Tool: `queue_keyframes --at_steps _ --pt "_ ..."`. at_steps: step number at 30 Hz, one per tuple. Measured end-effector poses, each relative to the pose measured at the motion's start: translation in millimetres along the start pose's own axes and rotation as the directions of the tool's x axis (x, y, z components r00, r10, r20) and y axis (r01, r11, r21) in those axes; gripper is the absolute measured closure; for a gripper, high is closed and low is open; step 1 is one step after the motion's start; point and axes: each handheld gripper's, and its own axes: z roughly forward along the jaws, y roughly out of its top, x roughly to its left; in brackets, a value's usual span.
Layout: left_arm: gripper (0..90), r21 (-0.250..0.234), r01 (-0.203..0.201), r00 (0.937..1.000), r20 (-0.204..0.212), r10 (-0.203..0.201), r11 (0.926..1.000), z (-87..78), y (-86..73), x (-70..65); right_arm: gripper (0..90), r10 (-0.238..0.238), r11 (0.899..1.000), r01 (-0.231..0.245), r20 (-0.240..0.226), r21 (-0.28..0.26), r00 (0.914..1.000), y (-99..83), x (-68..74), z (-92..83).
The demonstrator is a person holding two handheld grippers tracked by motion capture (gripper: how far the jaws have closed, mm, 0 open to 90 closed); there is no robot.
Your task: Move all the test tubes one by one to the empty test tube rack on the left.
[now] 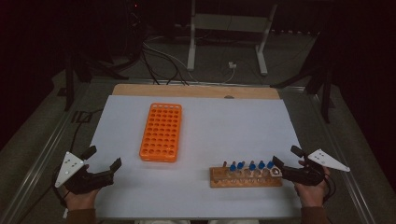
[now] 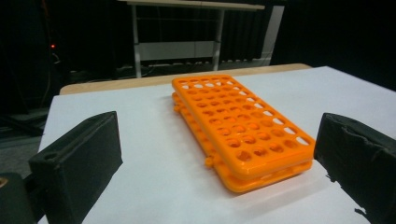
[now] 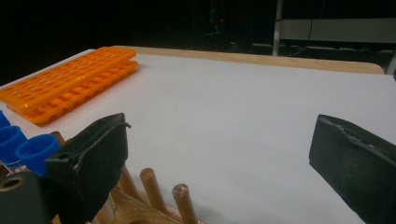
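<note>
An empty orange tube rack point(image 1: 161, 131) lies on the white sheet point(image 1: 219, 130) left of centre; in the left gripper view the orange rack point(image 2: 240, 128) is straight ahead between the jaws but farther off. A wooden rack point(image 1: 246, 177) with several blue-capped tubes point(image 1: 252, 165) stands at the front right. My left gripper point(image 1: 103, 158) is open at the front left corner, holding nothing. My right gripper point(image 1: 286, 156) is open at the wooden rack's right end, one jaw close beside it. In the right gripper view, blue caps point(image 3: 32, 150) and wooden pegs point(image 3: 153, 186) sit by the left jaw.
The sheet covers a wooden table point(image 1: 196, 90) whose far edge shows. Beyond it are cables point(image 1: 159, 63) on the floor and a white table frame point(image 1: 226, 32). Metal rails point(image 1: 42, 154) run along both sides.
</note>
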Motion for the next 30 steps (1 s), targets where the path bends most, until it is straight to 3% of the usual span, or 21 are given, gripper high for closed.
queue_keyframes --at_steps 7,11,14,18,24,30 --pt "1.7 0.005 0.002 1.0000 -0.005 -0.002 1.0000 0.7 -1.8 -0.3 4.6 -0.005 1.000 0.005 -0.007 -0.011 1.0000 4.0 1.0 -3.4" --pt "1.7 -0.005 0.025 0.9997 0.003 -0.025 0.9997 -0.4 -2.0 1.4 4.8 -0.009 1.000 0.009 -0.006 -0.024 0.9999 8.2 3.0 -7.4" --pt "1.7 -0.003 0.037 0.9993 0.002 -0.037 0.9993 -0.7 -2.9 1.8 9.7 -0.001 0.999 0.000 -0.030 -0.037 0.9995 14.6 6.7 -14.4" --pt "1.7 -0.003 0.042 0.9991 0.000 -0.042 0.9991 -0.8 -2.9 1.1 15.7 -0.033 0.999 0.030 -0.086 -0.040 0.9957 20.8 14.0 -20.0" --pt "1.7 0.003 0.052 0.9987 0.000 -0.052 0.9987 -0.6 -4.0 1.3 26.4 -0.083 0.997 0.083 -0.160 -0.004 0.9837 20.2 26.8 -16.6" --pt "1.7 0.008 0.051 0.9987 0.004 -0.051 0.9986 0.7 -4.7 0.7 41.8 -0.089 0.995 0.095 -0.190 0.020 0.9776 13.7 31.9 -14.4"
